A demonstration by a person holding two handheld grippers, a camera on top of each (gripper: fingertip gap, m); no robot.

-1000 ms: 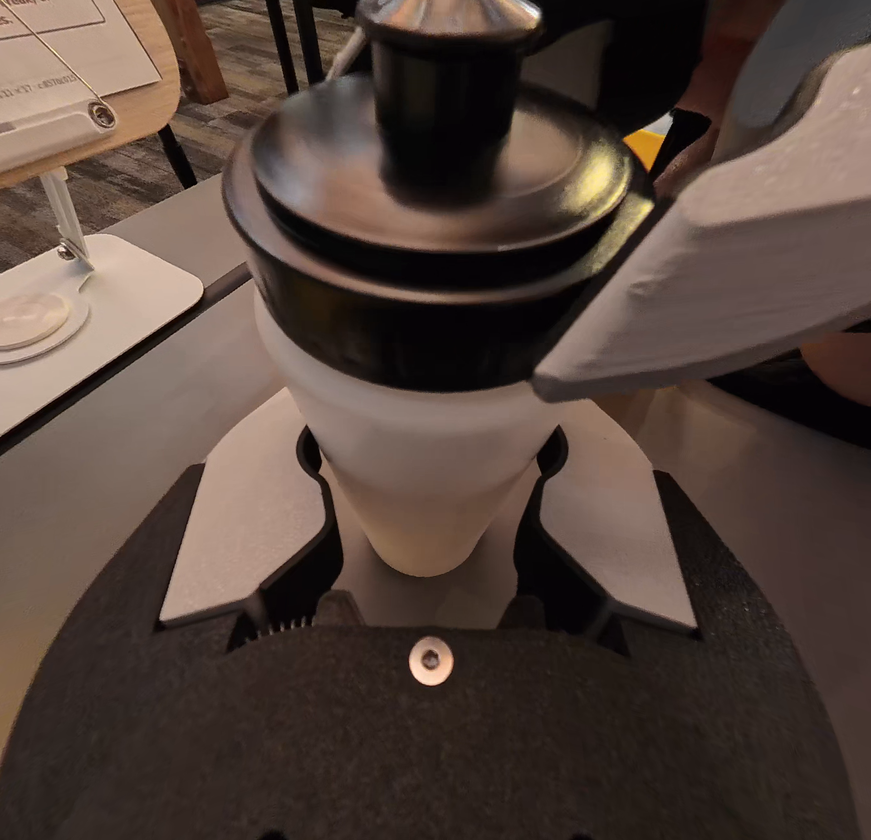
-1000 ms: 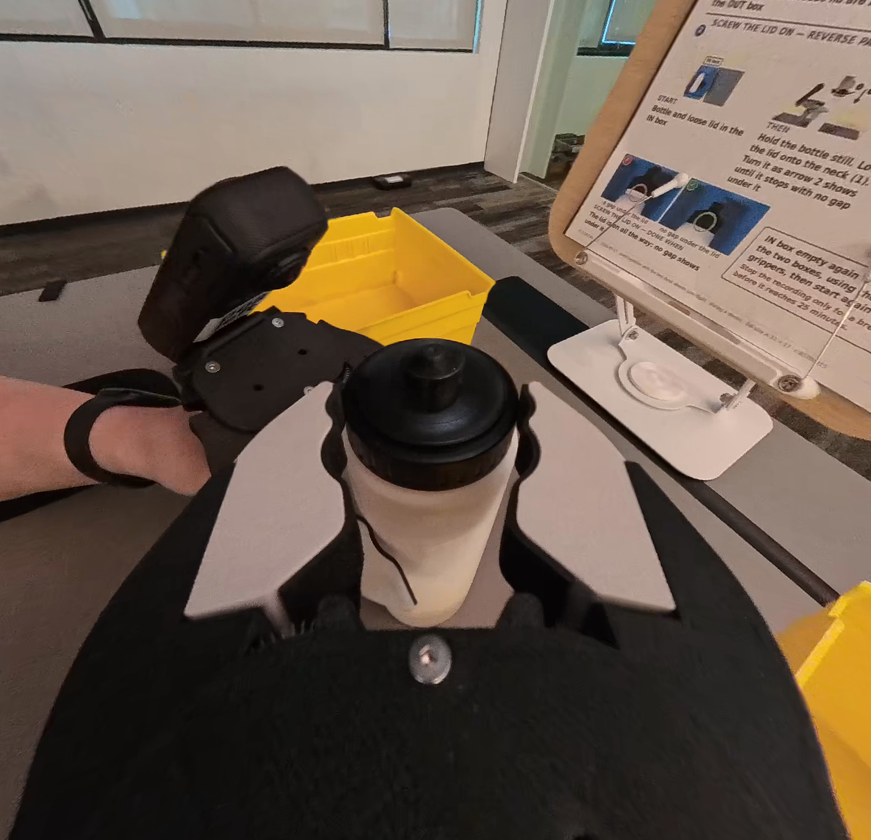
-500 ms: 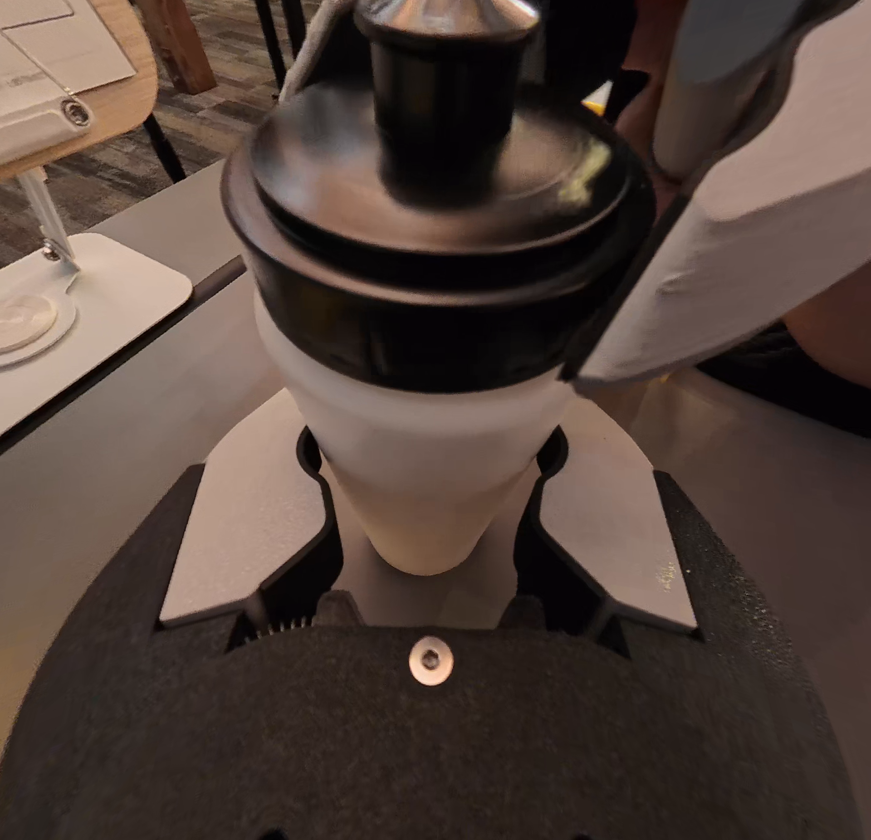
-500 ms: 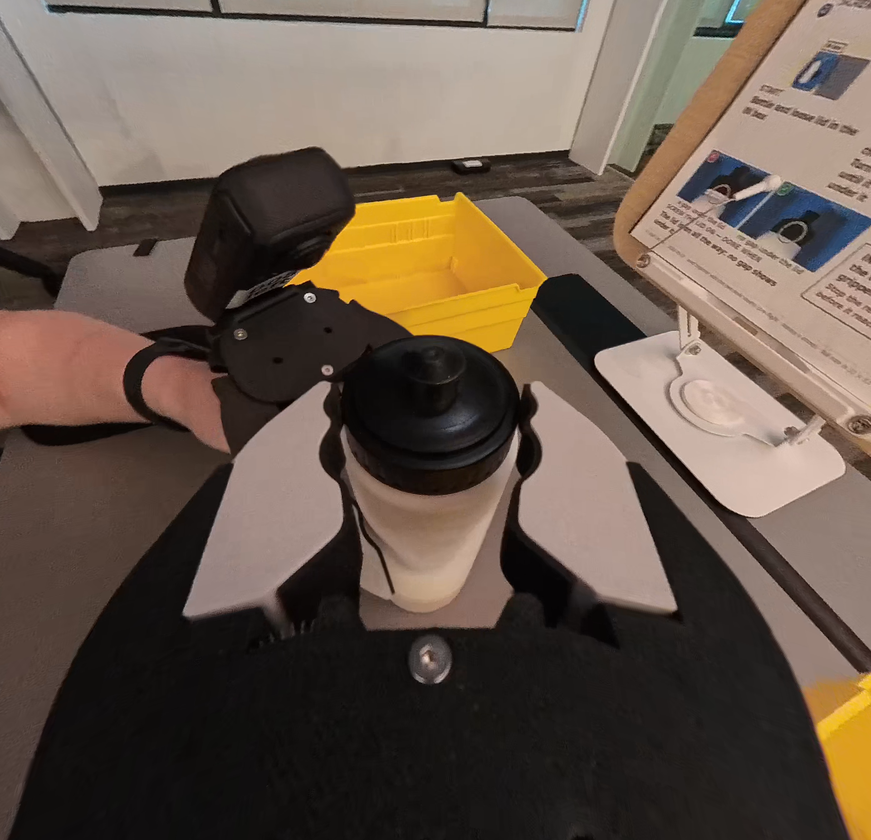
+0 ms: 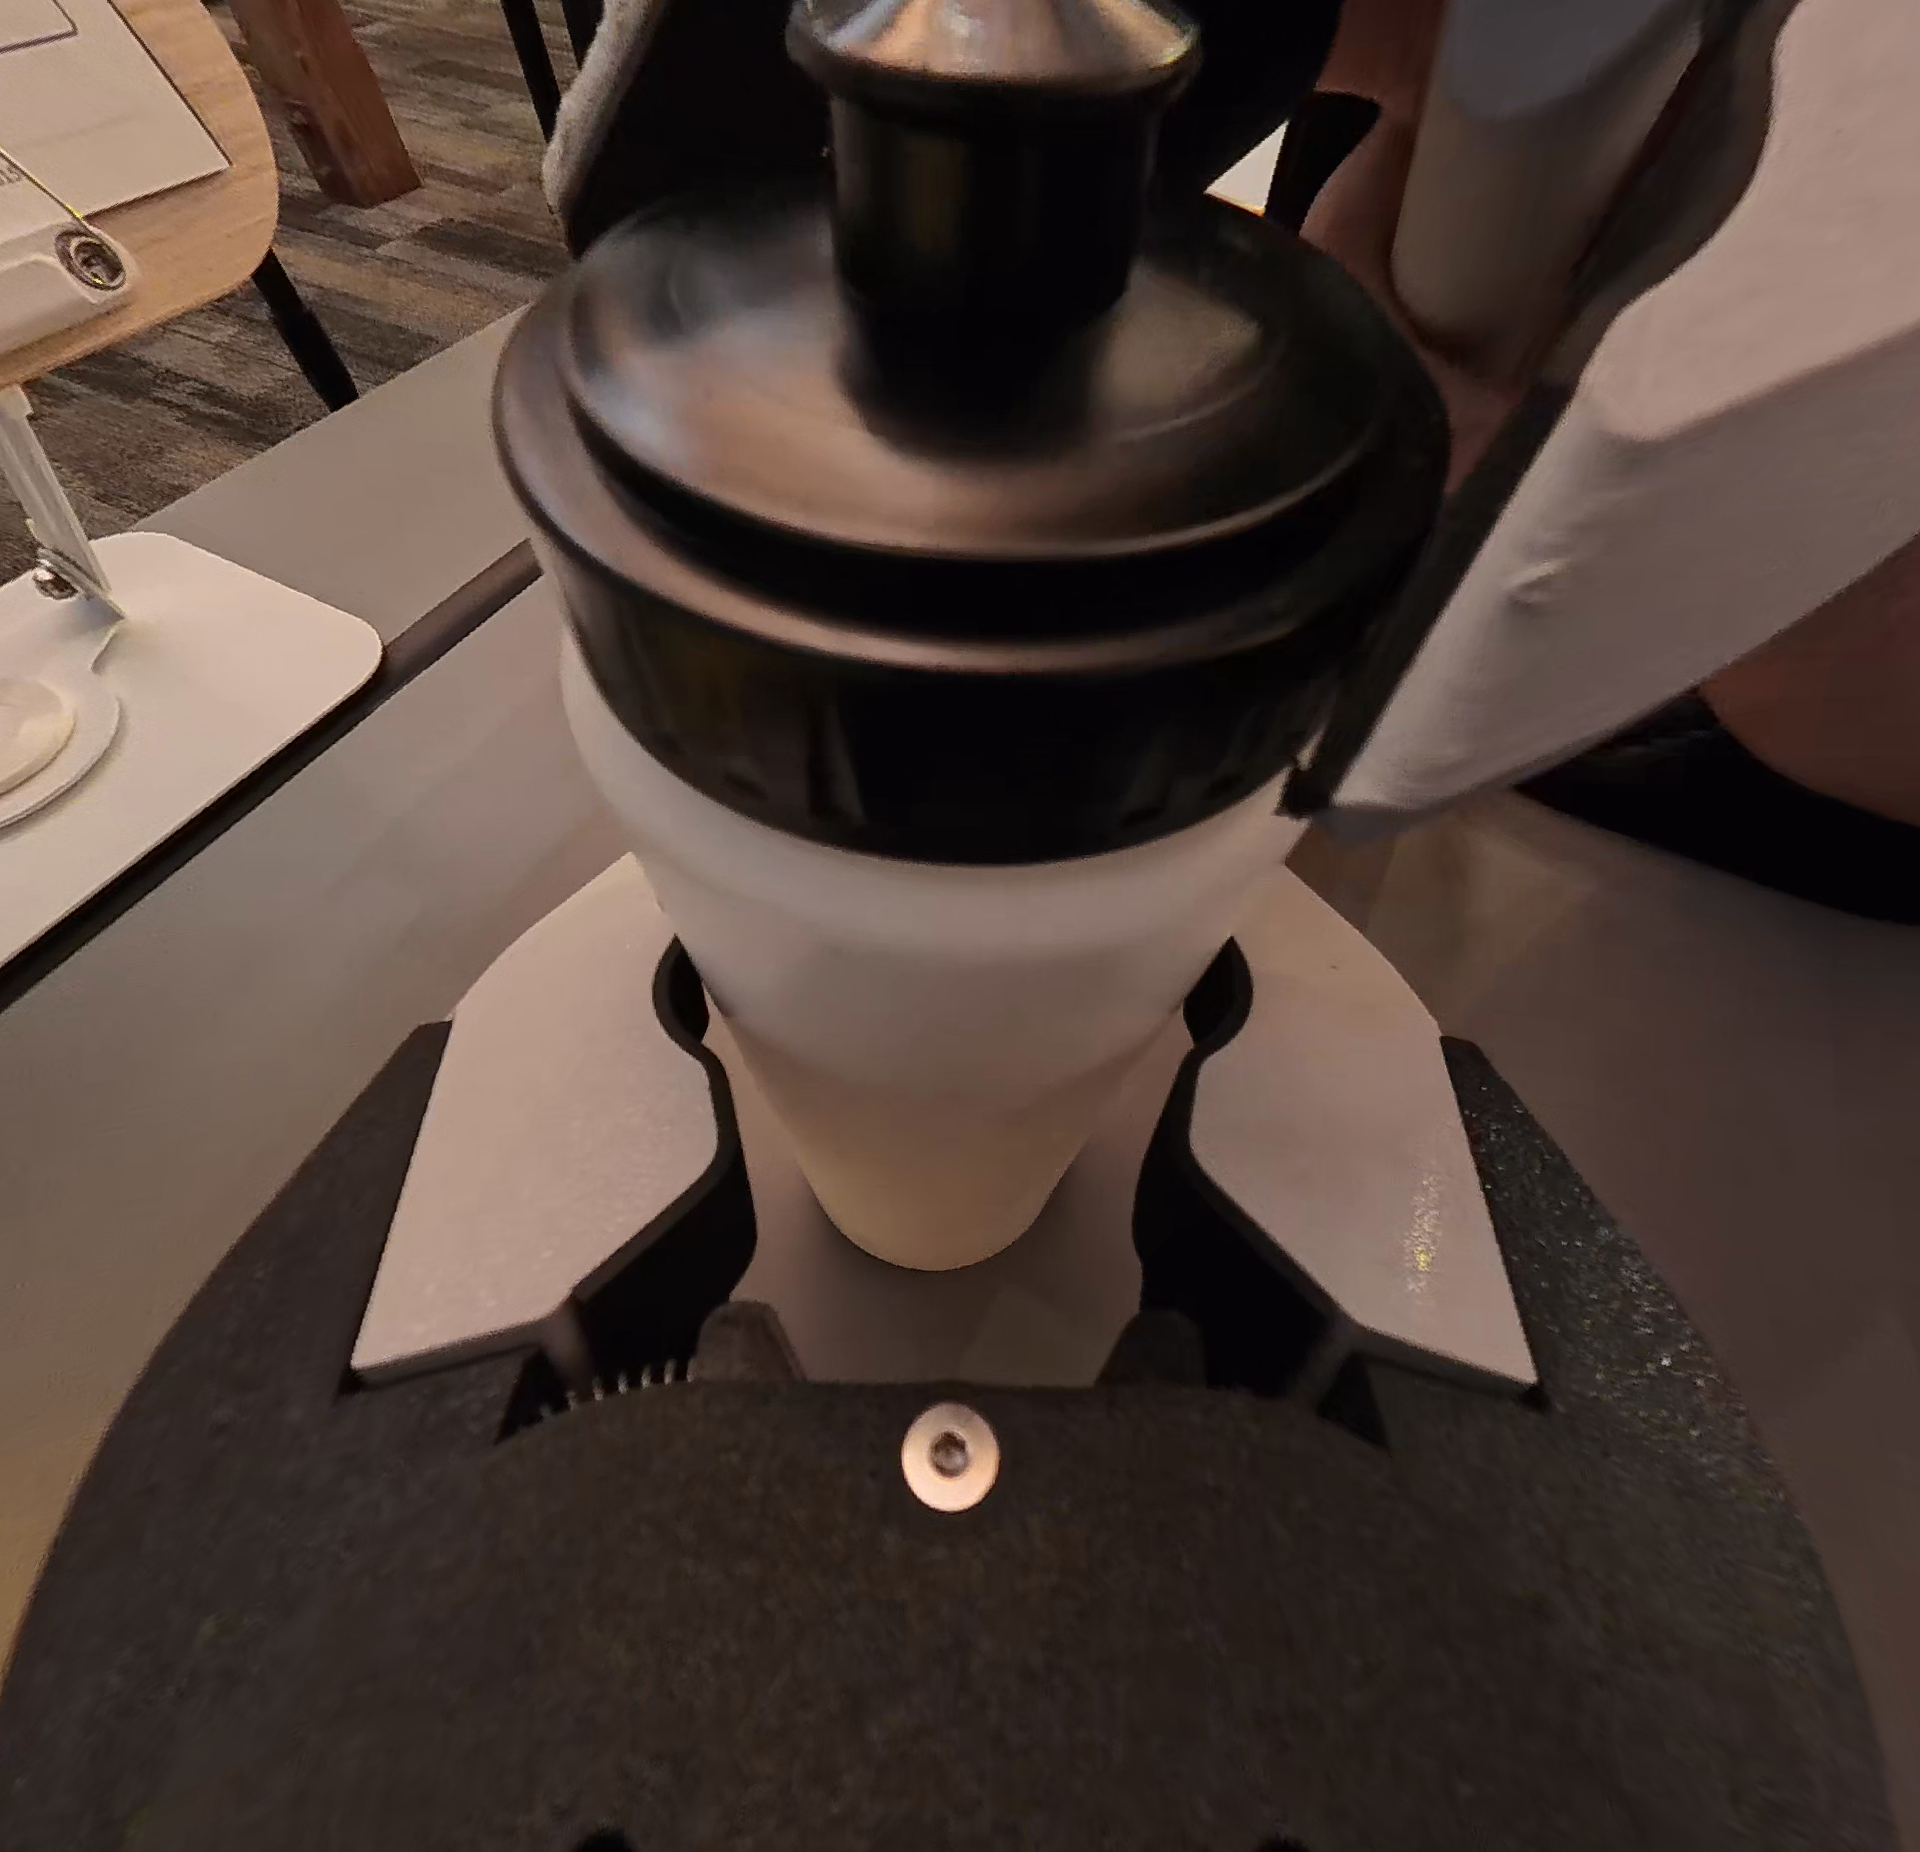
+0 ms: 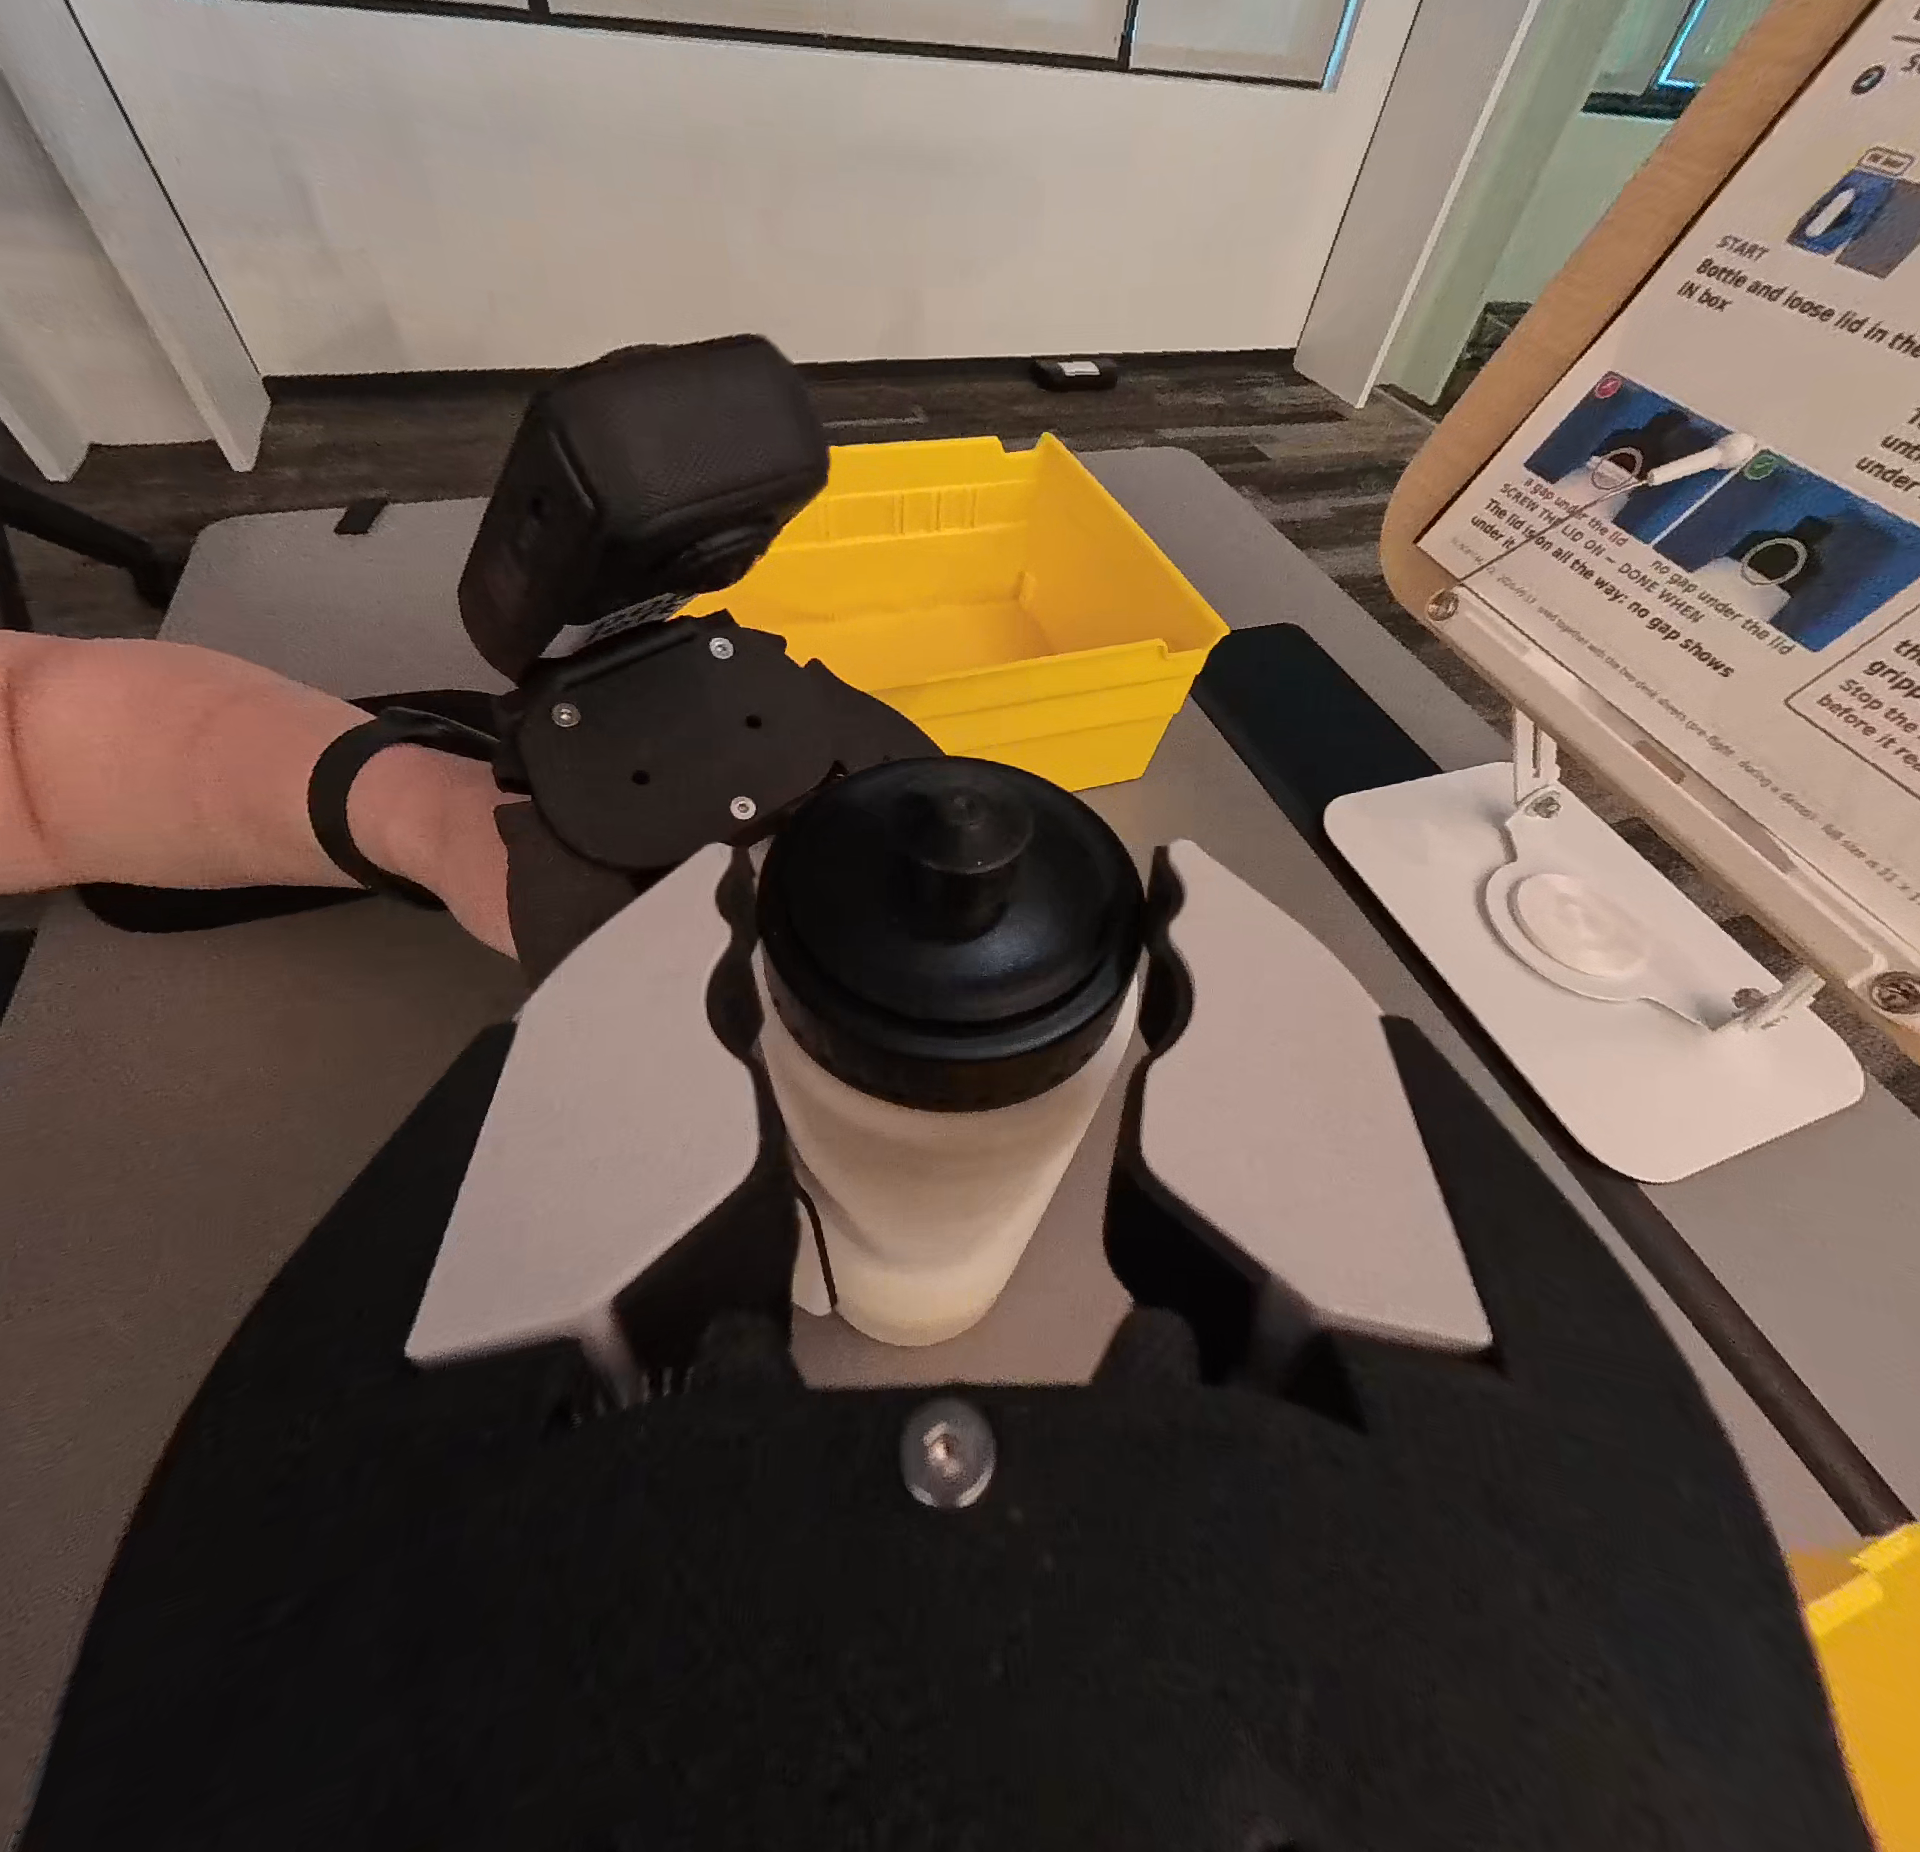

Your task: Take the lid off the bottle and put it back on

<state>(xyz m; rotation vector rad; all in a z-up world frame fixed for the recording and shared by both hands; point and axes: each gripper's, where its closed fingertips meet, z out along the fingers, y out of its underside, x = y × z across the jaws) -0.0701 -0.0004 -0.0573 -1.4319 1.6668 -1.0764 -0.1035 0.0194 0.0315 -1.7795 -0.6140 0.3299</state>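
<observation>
1. Bottle [image 5: 935, 992], white, stands upright on the grey desk [image 5: 312, 919], its body clasped low down by the left hand-held gripper [image 5: 951, 1096].
2. Lid [image 6: 951, 955], black with a spout, sits on the neck; the right hand-held gripper [image 6: 951, 981] is clenched around its rim.
3. Step in hand: turning the lid. Whether it is loosening or tightening cannot be told; no gap shows beneath it.
4. Next move likely calls for a steady hold below and a re-grip above for a further twist.
</observation>
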